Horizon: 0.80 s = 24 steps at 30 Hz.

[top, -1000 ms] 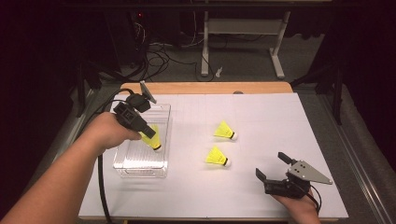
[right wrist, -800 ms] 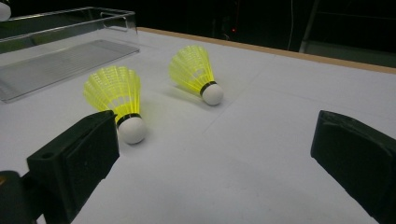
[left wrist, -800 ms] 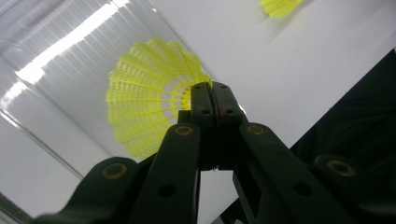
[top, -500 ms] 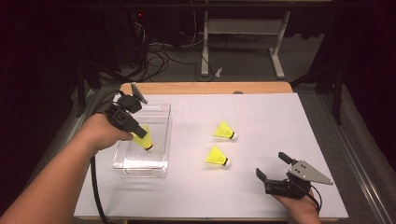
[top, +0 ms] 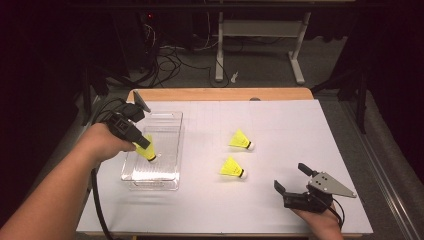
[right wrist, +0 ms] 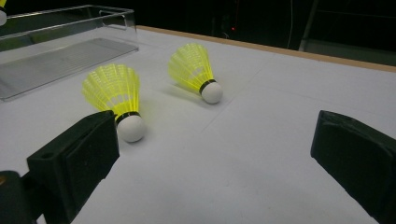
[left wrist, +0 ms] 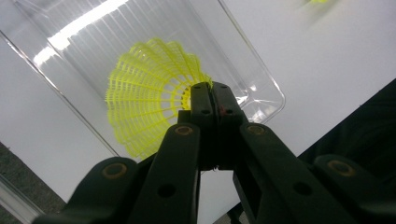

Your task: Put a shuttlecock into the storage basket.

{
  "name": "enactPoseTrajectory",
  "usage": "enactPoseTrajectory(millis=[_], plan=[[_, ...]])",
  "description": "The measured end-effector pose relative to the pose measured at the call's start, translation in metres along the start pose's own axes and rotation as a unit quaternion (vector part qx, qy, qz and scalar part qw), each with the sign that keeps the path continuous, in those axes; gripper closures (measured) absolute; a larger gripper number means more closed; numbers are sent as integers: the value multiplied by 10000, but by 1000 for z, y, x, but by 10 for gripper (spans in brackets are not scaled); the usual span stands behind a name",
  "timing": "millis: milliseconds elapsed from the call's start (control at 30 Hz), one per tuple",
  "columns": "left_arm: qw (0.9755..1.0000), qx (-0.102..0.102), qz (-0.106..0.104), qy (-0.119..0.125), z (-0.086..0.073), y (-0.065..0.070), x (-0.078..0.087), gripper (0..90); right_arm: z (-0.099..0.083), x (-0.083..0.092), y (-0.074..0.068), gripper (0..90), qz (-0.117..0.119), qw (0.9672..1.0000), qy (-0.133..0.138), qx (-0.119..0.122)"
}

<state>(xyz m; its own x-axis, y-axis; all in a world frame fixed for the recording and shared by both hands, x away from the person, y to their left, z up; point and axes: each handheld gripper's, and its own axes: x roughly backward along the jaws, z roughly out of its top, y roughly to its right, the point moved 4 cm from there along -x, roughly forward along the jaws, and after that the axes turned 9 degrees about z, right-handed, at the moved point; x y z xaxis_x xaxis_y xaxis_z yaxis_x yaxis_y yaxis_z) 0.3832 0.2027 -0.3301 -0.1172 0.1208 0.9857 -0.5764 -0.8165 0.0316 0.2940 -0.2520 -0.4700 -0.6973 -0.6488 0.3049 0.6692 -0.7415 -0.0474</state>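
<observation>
A: where's the left tool point(top: 143, 144) at?
B: over the clear tray point(top: 172, 131), clamped on a yellow shuttlecock's point(left wrist: 149, 95) skirt, cork pointing down.
A: and the right tool point(top: 290, 178)?
B: jaws spread wide, resting near the counter's point(top: 280, 125) front edge. Two more shuttlecocks point(right wrist: 194, 70) lie mid-counter.

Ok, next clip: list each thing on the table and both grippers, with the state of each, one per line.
left gripper: shut on the skirt of a shuttlecock, over the bin
held shuttlecock: gripped, cork end down inside the bin
clear plastic bin: open-topped, upright on the table
far shuttlecock: lying on its side, free
near shuttlecock: lying on its side, free
right gripper: open, holding nothing
</observation>
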Motion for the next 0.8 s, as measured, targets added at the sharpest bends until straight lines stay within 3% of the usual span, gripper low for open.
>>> enactPoseTrajectory(millis=[433,800], plan=[[10000,87,29,31,8,-3,7,897,0,0,0,17,-10,10000,15,-6],[9999,131,37,-12,25,2,-11,898,1,1,1,17,-2,10000,19,4]])
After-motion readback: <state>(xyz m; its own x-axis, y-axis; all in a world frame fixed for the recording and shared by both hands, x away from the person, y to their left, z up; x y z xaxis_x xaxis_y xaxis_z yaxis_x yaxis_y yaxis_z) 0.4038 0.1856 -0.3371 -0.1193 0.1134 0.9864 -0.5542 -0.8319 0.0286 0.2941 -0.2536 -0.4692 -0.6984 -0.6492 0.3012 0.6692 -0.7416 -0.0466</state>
